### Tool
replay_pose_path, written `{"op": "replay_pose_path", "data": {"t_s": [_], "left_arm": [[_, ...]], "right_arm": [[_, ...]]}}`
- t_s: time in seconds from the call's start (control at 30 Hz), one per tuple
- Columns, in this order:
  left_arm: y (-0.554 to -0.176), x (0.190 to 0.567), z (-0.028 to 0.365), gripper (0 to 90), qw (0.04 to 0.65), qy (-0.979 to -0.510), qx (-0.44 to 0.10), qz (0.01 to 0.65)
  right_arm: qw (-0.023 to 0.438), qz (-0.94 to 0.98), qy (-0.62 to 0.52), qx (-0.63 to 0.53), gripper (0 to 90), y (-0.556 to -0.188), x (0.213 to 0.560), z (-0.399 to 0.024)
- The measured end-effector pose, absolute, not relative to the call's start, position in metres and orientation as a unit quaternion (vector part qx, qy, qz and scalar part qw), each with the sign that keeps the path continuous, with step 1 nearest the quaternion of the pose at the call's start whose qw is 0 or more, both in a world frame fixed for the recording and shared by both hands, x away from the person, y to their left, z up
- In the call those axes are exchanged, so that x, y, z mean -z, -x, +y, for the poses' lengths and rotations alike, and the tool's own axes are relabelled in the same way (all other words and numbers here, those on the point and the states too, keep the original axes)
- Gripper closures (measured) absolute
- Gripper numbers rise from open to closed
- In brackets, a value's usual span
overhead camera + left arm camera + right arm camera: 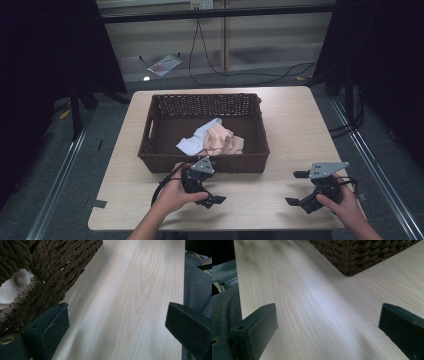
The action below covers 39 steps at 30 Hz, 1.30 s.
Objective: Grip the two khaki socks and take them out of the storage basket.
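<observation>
A dark wicker basket (162,107) stands on the light wooden table (295,125). Inside it lie a crumpled white cloth (197,141) and a peach cloth (220,140). My left gripper (215,184) hovers just in front of the basket's near wall and is open, with nothing between its jaws. In the left gripper view, the left gripper (117,315) faces bare table, with the basket (50,267) and a bit of white cloth (12,285) at the left. My right gripper (296,188) is open over the front right of the table. In the right gripper view, the right gripper (329,317) faces a corner of the basket (362,255).
The table's front edge (215,226) runs just below both hands. Grey floor surrounds the table, with black cables (240,75) and a plastic bag (164,64) behind it. Dark stands (75,110) rise at the left and right.
</observation>
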<state>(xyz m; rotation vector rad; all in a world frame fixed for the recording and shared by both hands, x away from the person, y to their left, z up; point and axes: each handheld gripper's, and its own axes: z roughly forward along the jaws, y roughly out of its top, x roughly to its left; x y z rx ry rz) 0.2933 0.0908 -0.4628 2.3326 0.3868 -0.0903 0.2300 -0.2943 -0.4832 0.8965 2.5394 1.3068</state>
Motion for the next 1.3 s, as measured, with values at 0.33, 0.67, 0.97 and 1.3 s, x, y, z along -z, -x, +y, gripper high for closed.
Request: {"op": "replay_pose_path", "data": {"t_s": [0.33, 0.67, 0.97, 1.3], "left_arm": [[-0.299, 0.46, 0.088, 6.8, 0.356, -0.922, 0.042, 0.149], [-0.304, 0.451, 0.086, 8.6, 0.337, -0.929, 0.052, 0.146], [-0.305, 0.447, 0.085, 8.7, 0.333, -0.929, 0.068, 0.146], [-0.31, 0.432, 0.085, 9.4, 0.319, -0.929, 0.094, 0.162]], "right_arm": [[0.066, 0.847, -0.294, -0.438, 1.3, -0.228, 0.483, -0.294], [0.066, 0.846, -0.289, -0.443, 1.3, -0.226, 0.482, -0.296], [0.063, 0.846, -0.286, -0.445, 1.3, -0.225, 0.481, -0.295], [0.063, 0.847, -0.281, -0.447, 1.3, -0.225, 0.48, -0.295]]}}
